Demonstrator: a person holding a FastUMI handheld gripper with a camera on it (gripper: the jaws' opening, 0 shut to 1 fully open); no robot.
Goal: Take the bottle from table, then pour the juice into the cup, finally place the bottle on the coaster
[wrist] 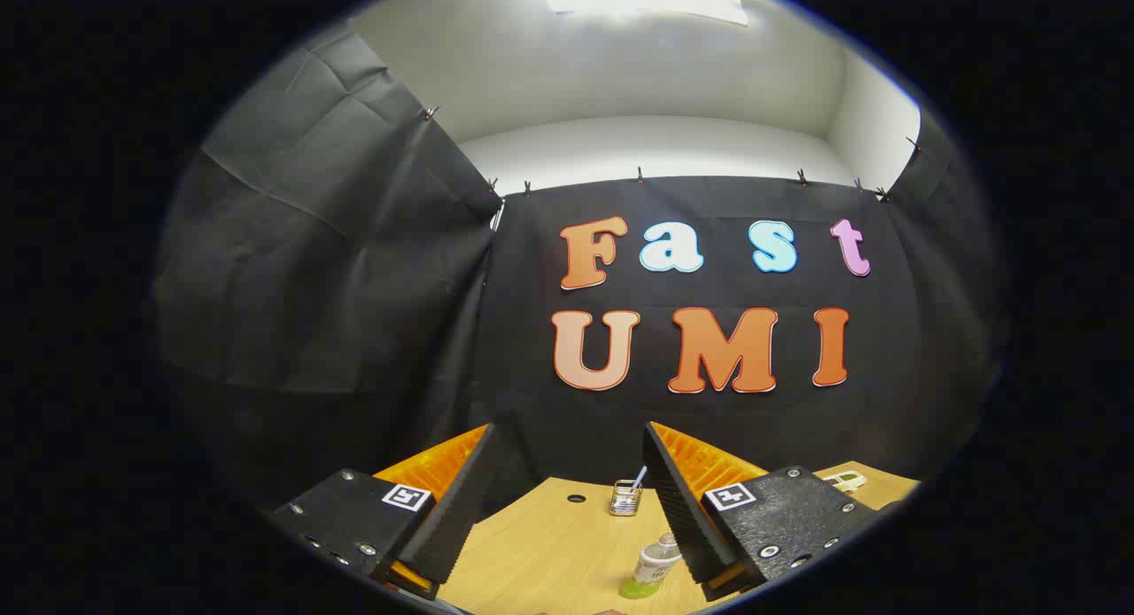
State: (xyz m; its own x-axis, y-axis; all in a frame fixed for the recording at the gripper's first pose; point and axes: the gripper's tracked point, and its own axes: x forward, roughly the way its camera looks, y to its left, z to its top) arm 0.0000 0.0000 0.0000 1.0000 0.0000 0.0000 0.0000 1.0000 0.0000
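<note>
Wooden desk (540, 544) sits low in the frame, with the bottle (651, 569) of green juice beside the right finger. The fingers (571, 509) are spread wide and empty, probably lining up the grab. A small glass cup (625, 498) waits farther back.

bottle (653, 569): clear, green juice, upright on table | cup (625, 497): beyond, holds a stick

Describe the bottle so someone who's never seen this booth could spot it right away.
Start at the wooden table below the black cloth wall. The bottle stands near its front, between the open fingers of the hand-held gripper, close to one finger. It is clear plastic with green juice at the bottom, unlike the small glass cup farther back, which holds a spoon.
</note>
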